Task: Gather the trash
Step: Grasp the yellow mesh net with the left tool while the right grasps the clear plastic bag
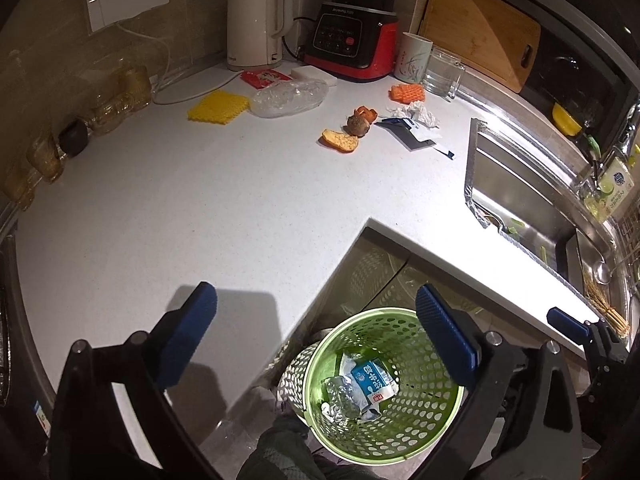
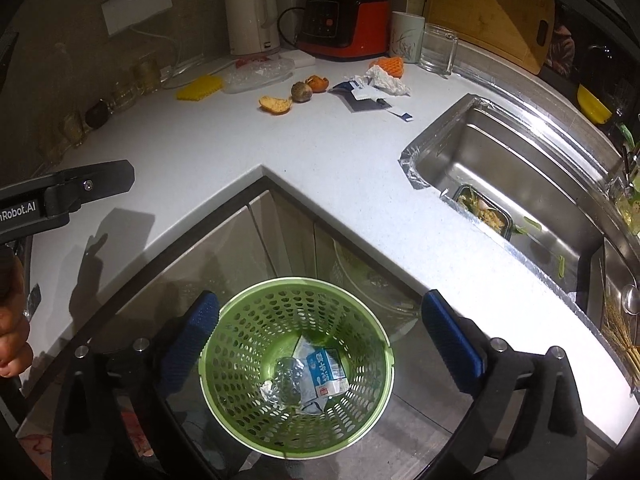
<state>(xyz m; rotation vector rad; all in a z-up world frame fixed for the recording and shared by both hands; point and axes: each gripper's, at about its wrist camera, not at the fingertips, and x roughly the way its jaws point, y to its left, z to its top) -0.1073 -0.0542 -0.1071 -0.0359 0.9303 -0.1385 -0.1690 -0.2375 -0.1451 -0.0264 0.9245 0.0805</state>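
One blender (image 1: 349, 40) reads "Joyoung"; carton (image 2: 328, 372) illegible.

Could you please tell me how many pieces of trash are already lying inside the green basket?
2 that I can tell apart in the green basket: a blue-and-white carton on the right, and crumpled clear plastic touching its left side. More could be hidden underneath.

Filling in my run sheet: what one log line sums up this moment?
left tool: open, empty | right tool: open, empty | green bin: holds carton, crumpled plastic | counter: peels, tissue remain
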